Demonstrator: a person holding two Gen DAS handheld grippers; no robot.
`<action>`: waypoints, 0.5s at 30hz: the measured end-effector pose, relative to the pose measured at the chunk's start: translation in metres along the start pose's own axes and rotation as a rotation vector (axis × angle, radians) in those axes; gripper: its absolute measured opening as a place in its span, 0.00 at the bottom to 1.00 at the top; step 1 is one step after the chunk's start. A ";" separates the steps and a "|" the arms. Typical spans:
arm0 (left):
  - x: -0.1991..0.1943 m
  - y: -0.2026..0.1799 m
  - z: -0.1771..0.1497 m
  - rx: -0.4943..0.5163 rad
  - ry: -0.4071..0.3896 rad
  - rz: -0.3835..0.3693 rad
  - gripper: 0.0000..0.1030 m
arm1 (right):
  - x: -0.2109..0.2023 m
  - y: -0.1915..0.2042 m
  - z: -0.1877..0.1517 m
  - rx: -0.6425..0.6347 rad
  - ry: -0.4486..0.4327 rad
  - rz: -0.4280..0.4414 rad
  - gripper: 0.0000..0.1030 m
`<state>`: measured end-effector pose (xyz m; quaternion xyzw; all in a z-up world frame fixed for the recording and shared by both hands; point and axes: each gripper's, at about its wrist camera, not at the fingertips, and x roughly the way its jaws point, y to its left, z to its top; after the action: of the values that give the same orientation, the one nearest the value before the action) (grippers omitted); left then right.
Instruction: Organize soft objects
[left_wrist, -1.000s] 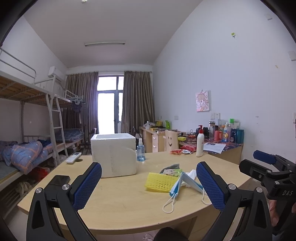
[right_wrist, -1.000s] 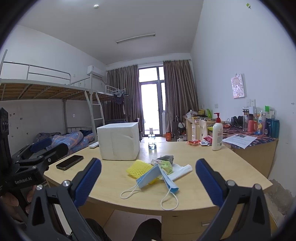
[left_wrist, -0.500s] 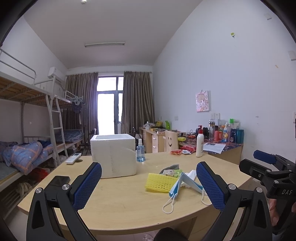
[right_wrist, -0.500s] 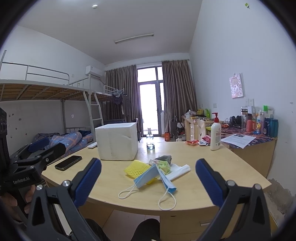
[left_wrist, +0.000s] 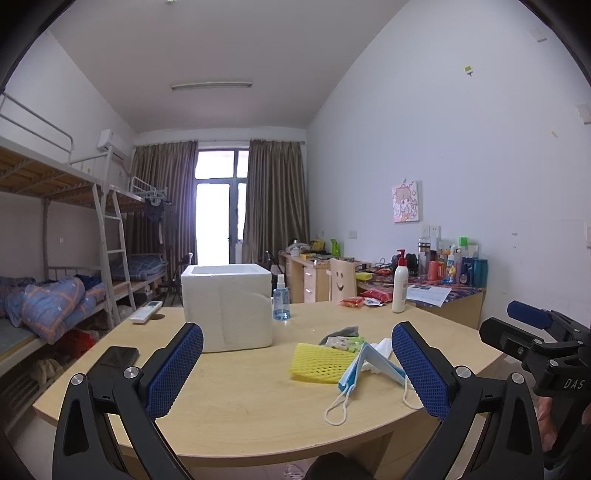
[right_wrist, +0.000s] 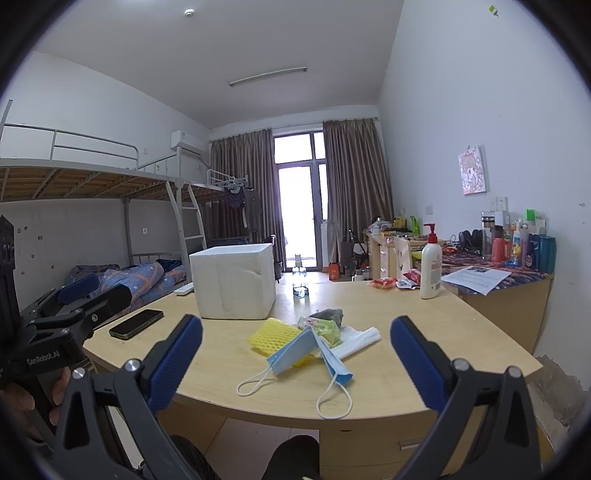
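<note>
Left wrist view: left gripper (left_wrist: 295, 363) hovers with jaws spread wide, empty, short of the face mask (left_wrist: 364, 363) and yellow foam net (left_wrist: 319, 362) heaped beside the foam box (left_wrist: 229, 306). Right wrist view: right gripper (right_wrist: 295, 360) likewise agape; nothing sorted yet.

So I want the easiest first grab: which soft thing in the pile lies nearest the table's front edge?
The blue face mask, its white ear loops trailing toward the edge; the yellow foam net lies behind it.
</note>
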<state>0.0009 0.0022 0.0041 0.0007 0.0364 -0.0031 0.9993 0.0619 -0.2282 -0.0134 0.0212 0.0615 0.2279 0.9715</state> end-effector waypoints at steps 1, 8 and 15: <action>0.001 0.001 0.000 -0.004 0.002 -0.002 0.99 | 0.000 0.000 0.000 0.000 0.000 0.000 1.00; 0.008 0.006 -0.003 -0.025 0.019 -0.011 0.99 | 0.003 0.000 -0.002 0.001 0.006 0.002 1.00; 0.012 0.007 -0.006 -0.025 0.025 0.004 0.99 | 0.010 -0.001 -0.006 0.007 0.023 0.002 1.00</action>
<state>0.0125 0.0087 -0.0023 -0.0118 0.0490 -0.0005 0.9987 0.0707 -0.2242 -0.0200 0.0221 0.0734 0.2287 0.9705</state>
